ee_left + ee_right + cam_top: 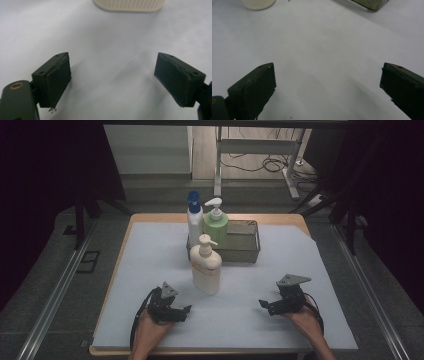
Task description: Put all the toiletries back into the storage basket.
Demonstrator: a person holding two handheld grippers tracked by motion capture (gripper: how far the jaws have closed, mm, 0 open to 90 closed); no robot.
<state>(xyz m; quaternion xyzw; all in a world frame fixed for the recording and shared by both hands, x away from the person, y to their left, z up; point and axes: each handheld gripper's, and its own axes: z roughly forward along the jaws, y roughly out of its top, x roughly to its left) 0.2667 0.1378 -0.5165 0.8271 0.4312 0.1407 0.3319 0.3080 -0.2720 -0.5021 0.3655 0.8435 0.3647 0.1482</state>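
Observation:
A cream pump bottle (206, 266) stands upright on the white mat (150, 270), just in front of a grey mesh basket (247, 251). A green pump bottle (216, 224) and a white bottle with a blue cap (194, 218) stand in the basket's left end. My left gripper (186, 312) rests open near the mat's front left, below and left of the cream bottle, whose base (128, 5) shows ahead of its jaws. My right gripper (263, 305) rests open at the front right, with the bottle base (258, 3) and a basket corner (372, 3) ahead.
The mat covers a wooden table (295, 217) whose edges show at the back and front. Metal rails (55, 300) run along both sides. A white desk frame (260, 150) and cables stand on the floor beyond the table.

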